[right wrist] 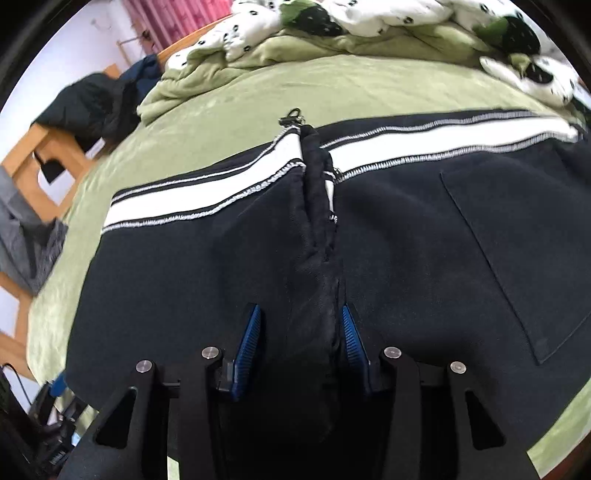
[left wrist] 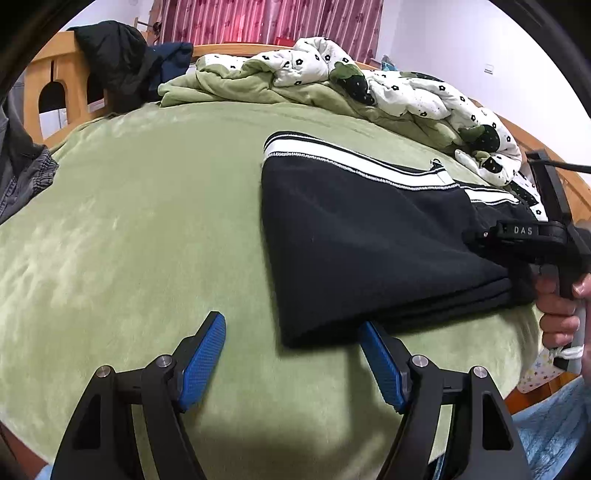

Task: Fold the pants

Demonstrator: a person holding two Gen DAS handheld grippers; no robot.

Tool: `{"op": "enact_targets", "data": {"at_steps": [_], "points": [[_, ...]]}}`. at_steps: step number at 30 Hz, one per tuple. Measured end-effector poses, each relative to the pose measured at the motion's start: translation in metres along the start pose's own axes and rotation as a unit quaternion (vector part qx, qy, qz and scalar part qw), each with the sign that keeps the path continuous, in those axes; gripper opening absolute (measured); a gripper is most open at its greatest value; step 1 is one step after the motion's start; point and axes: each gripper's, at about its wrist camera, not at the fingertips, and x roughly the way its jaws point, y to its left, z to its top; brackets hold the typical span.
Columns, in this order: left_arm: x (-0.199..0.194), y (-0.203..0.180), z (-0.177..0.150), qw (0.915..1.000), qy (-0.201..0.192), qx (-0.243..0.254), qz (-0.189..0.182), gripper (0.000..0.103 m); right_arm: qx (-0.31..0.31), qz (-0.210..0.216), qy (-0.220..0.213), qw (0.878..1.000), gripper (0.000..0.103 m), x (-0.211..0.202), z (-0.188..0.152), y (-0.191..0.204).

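Looking down at a green bed (left wrist: 147,229), I see folded black pants (left wrist: 351,243) with a white side stripe lying flat on it. My left tool (left wrist: 291,334) hangs open over bare blanket beside their near corner. My right tool (right wrist: 301,325) straddles a raised pants ridge, pads not clearly pressing.

The left wrist view looks forward and down across a green bed (left wrist: 147,221), with folded dark pants (left wrist: 369,240) near, toward 2 o'clock. The right wrist view sits very close above the same pants (right wrist: 221,277), facing the rumpled quilt (right wrist: 369,14) at 12 o'clock. The 2 views share pants, bed and quilt (left wrist: 369,77).
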Motion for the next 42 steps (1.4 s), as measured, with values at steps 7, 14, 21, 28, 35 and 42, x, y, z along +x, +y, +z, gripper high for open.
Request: {"op": "enact_targets", "data": {"at_steps": [7, 14, 21, 28, 35, 42], "points": [[0.007, -0.003, -0.007, 0.9995, -0.007, -0.011, -0.029, 0.072, -0.037, -0.025, -0.023, 0.999, 0.023, 0.007, 0.0, 0.014], [-0.016, -0.005, -0.014, 0.9984, -0.012, 0.031, -0.047, 0.072, -0.039, 0.012, -0.096, 0.995, 0.013, -0.043, 0.012, -0.003], [-0.028, 0.005, -0.011, 0.9983, -0.009, 0.011, -0.056, 0.072, -0.051, -0.027, -0.05, 0.997, 0.02, -0.004, 0.001, -0.014], [-0.026, -0.004, -0.004, 0.9991, -0.01, 0.04, -0.009, 0.072, -0.022, 0.02, -0.024, 0.999, 0.048, -0.024, -0.011, -0.022], [0.009, -0.015, 0.002, 0.9998, -0.009, 0.015, 0.009, 0.072, 0.016, 0.059, -0.006, 0.998, 0.057, -0.023, -0.02, -0.031], [0.008, 0.003, 0.004, 0.9985, -0.026, -0.046, -0.011, 0.073, 0.043, 0.097, 0.031, 0.994, 0.058, -0.024, -0.01, -0.043]]}}
